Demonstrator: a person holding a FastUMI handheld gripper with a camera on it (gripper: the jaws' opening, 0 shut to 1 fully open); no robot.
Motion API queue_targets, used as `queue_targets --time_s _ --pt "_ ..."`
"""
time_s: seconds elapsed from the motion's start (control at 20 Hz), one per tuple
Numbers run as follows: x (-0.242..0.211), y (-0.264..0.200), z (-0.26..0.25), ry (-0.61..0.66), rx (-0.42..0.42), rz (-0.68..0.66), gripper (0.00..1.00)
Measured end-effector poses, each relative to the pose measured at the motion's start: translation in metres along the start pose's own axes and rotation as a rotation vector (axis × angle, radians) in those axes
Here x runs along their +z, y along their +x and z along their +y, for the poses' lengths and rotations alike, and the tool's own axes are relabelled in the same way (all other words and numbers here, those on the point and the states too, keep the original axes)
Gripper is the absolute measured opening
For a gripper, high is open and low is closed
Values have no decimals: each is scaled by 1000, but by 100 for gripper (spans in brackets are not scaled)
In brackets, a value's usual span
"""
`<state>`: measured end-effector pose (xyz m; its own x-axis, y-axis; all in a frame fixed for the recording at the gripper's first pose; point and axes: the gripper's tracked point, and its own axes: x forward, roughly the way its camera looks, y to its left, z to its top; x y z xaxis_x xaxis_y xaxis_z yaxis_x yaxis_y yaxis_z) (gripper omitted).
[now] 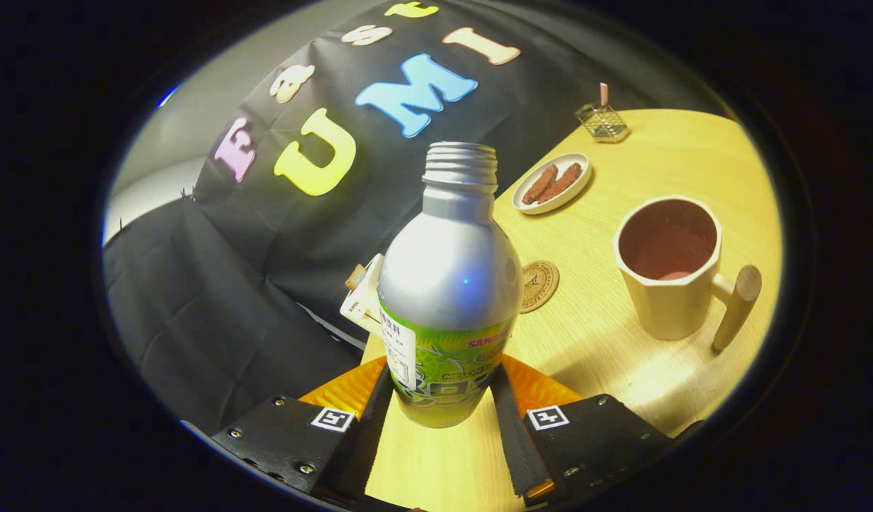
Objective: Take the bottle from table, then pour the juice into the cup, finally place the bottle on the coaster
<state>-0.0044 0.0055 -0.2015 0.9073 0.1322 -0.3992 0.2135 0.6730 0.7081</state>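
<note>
The gripper [443, 412] clamps the uncapped bottle [447, 284] by its lower body, lifted near the table's [621, 355] edge. Pouring comes next: carry it over the cup [667, 267] and tilt.

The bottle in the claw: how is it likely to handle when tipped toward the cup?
The bottle looks like smooth metal, so probably rigid but slippery. The claw grips only its lower label band, so the tall body may pivot. Its mouth is uncapped, so liquid could spill early.
</note>
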Motion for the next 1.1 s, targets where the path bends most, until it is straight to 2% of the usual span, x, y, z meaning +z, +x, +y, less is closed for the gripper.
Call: queue_targets --time_s 0.65,1.1 --pt "0 6 -19 326 15 2 74" --pt "-14 8 -19 467 7 87 74"
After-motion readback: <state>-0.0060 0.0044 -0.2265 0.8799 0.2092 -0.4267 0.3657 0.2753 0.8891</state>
